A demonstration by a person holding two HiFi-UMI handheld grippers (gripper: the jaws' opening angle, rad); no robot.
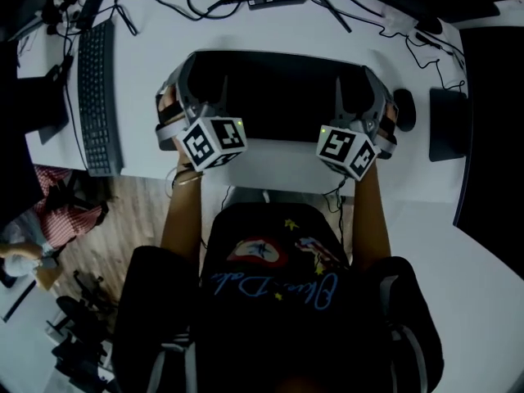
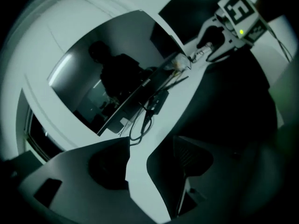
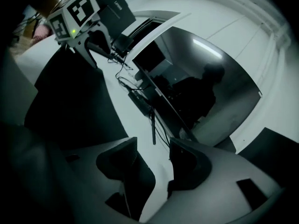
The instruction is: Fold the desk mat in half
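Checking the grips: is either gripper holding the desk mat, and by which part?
Nothing is held: the left gripper and right gripper both stand open, near the desk mat.

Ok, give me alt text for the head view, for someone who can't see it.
Seen from above, a seated person holds the left gripper and right gripper over the two ends of a black desk mat lying on a white desk, jaws apart. A keyboard lies to the left.

Desk mat (image 1: pixel 278 97) centred on desk (image 1: pixel 155 39); keyboard (image 1: pixel 97 97) to its left, mouse (image 1: pixel 404 109) to its right, cables (image 1: pixel 330 8) behind it.
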